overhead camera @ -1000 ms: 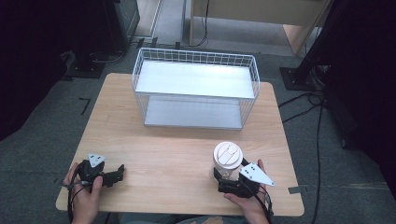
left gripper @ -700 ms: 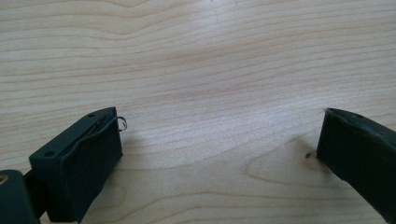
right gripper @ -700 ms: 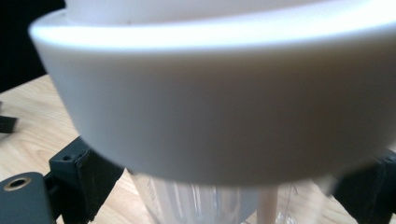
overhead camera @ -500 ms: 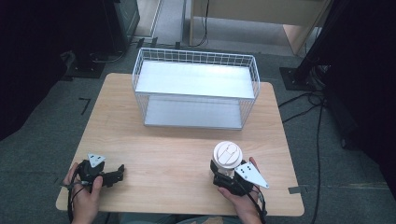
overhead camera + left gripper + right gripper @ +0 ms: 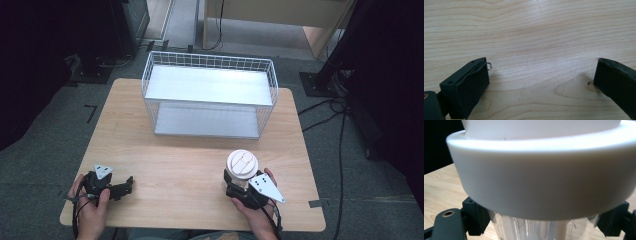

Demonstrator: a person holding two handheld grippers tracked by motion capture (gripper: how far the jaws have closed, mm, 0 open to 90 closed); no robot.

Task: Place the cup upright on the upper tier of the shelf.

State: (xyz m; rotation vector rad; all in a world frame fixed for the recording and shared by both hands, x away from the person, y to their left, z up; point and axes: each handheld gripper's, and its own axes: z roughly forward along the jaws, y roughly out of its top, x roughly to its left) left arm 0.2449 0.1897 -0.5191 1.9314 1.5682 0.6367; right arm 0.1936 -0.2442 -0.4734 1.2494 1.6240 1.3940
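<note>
Wooden table [image 5: 190,165] holds a white wire basket [image 5: 210,95]. Right gripper [image 5: 239,184] clamps a clear cup [image 5: 242,167] with an unmarked white lid near the front edge. Left gripper [image 5: 127,185] rests, jaws apart.

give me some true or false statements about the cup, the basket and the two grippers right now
1. The right gripper has its jaws on either side of the cup. True.
2. The cup sits inside the basket. False: it is at the table's near edge, well in front of the basket.
3. The left gripper has its jaws apart with bare wood between them. True.
4. The cup has no lid. False: a white lid covers its clear body.
5. The basket is at the far side of the table. True.
6. The left gripper holds a spoon. False: it holds nothing.
</note>
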